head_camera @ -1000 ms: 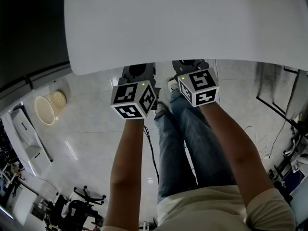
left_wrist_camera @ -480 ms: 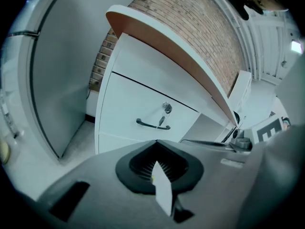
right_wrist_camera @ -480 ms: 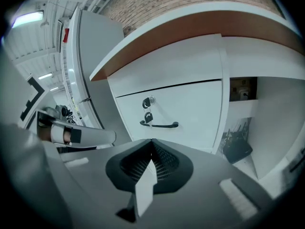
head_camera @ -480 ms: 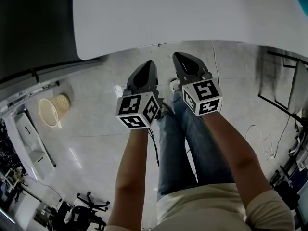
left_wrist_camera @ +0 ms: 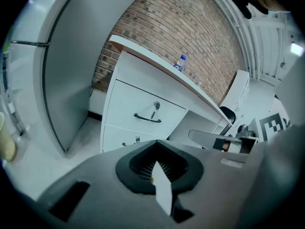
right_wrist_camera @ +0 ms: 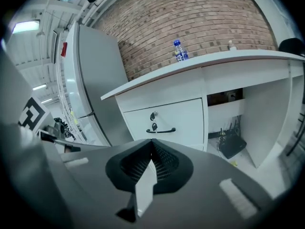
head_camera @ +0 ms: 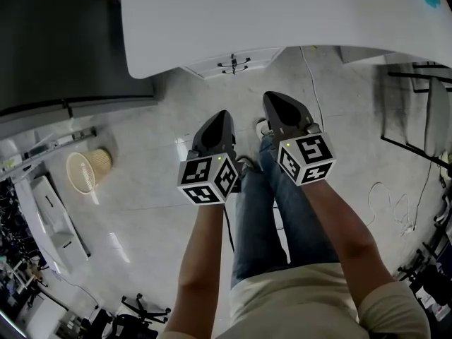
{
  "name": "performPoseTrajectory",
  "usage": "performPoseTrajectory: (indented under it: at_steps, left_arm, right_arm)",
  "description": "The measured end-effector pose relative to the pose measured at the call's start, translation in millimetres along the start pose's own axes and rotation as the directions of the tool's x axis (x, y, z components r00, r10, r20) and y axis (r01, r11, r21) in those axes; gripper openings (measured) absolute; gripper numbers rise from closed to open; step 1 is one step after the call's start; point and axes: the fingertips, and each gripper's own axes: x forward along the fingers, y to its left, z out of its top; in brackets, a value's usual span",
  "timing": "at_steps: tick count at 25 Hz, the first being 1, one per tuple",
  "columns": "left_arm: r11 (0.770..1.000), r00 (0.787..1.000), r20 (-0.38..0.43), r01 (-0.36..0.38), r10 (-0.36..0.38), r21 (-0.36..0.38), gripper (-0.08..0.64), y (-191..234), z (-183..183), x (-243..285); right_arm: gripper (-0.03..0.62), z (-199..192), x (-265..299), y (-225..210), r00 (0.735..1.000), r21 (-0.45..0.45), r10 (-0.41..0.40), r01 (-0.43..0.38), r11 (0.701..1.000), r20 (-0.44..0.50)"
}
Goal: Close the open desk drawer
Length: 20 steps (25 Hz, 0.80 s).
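The white desk (head_camera: 282, 13) fills the top of the head view, and its drawer unit (head_camera: 233, 64) shows just under the edge. In both gripper views the top drawer (left_wrist_camera: 143, 109) (right_wrist_camera: 164, 120) sits flush with the unit's front, with a dark handle (right_wrist_camera: 161, 130) and a key in its lock. My left gripper (head_camera: 215, 120) (left_wrist_camera: 157, 168) and right gripper (head_camera: 277, 102) (right_wrist_camera: 151, 159) hover side by side above the floor, well back from the desk. Both are shut with nothing between the jaws.
A water bottle (right_wrist_camera: 179, 50) stands on the desk top. A tall grey cabinet (left_wrist_camera: 66, 56) stands left of the drawers. A black box with cables (right_wrist_camera: 232, 146) lies under the desk. A wicker basket (head_camera: 86, 169) sits on the floor at left. The person's legs (head_camera: 268, 217) are below the grippers.
Both grippers have drawn back from under the desk's edge and now stand clear of it. The desk has slid up in the head view, and the drawer unit has come into sight.
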Motion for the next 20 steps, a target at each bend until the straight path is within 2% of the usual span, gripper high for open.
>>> performPoseTrajectory:
  at_steps: [7, 13, 20]
  left_arm:
    - [1.000, 1.000, -0.018, 0.017, -0.017, 0.009, -0.002, -13.4, -1.2, -41.6]
    - [0.996, 0.995, -0.041, 0.090, -0.089, 0.022, -0.002, -46.7, 5.2, -78.8]
    - [0.974, 0.981, -0.087, 0.185, -0.175, 0.128, -0.002, -100.4, 17.1, -124.0]
  right_arm:
    - [0.008, 10.6, -36.7, 24.4, 1.000, 0.005, 0.000, 0.000, 1.000, 0.016]
    - [0.008, 25.7, -76.8, 51.6, 1.000, 0.003, 0.019, -0.019, 1.000, 0.017]
    - [0.008, 54.2, -134.2, 77.2, 0.999, 0.021, 0.031, -0.031, 0.999, 0.030]
